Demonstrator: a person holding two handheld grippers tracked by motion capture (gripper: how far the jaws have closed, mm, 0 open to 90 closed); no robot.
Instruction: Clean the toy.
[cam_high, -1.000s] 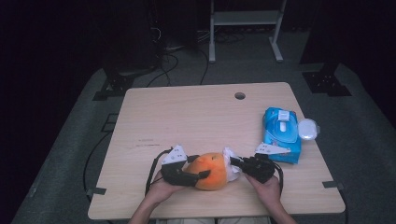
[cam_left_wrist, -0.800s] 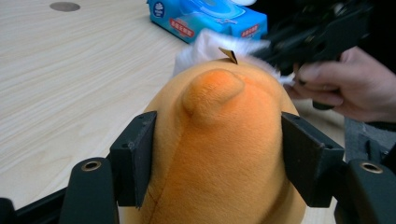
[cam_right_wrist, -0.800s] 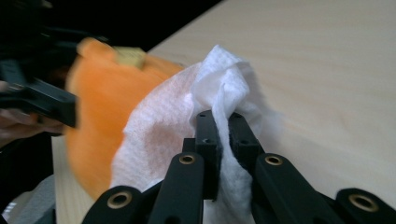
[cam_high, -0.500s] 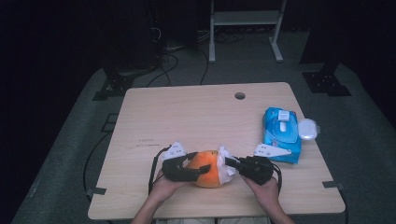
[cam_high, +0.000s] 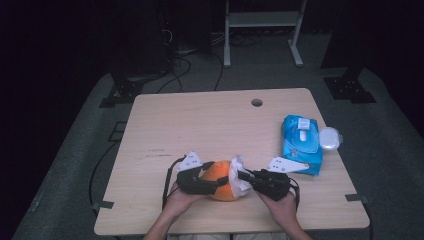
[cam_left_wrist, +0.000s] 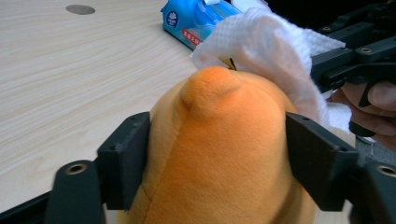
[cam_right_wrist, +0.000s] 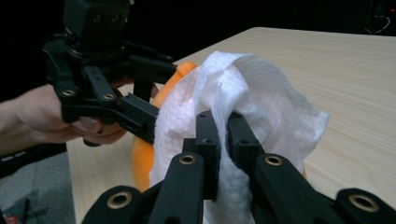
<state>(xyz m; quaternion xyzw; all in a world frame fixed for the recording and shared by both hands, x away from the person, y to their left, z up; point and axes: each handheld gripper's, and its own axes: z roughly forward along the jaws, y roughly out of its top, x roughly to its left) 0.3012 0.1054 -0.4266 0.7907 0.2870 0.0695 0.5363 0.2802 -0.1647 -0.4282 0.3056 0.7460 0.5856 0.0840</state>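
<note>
I hold my left gripper near the front edge of the tabletop, just left of its middle, with both black jaws clamped on the sides of an orange plush toy. In the left gripper view the plush toy bulges up between the two jaws, its soft pile pressed in where they meet it, and a small rounded nub stands at its top.

My right gripper comes in from the right, its jaws closed on a fold of white wipe. In the right gripper view the two jaws sit almost together with the wipe pinched between them; the sheet drapes over the right side of the toy and touches the orange surface. Its texture is a fine embossed grid.

A blue pack of wipes lies near the right edge of the tabletop, well apart from the toy, with a white flap on its top face. A round, pale lid-like thing sits just beside the pack, overhanging the right edge. In the left gripper view the pack shows a small round white emblem and a red label strip with pale writing, but the characters are too small for me to read.

A round cable hole sits toward the far edge of the tabletop.
</note>
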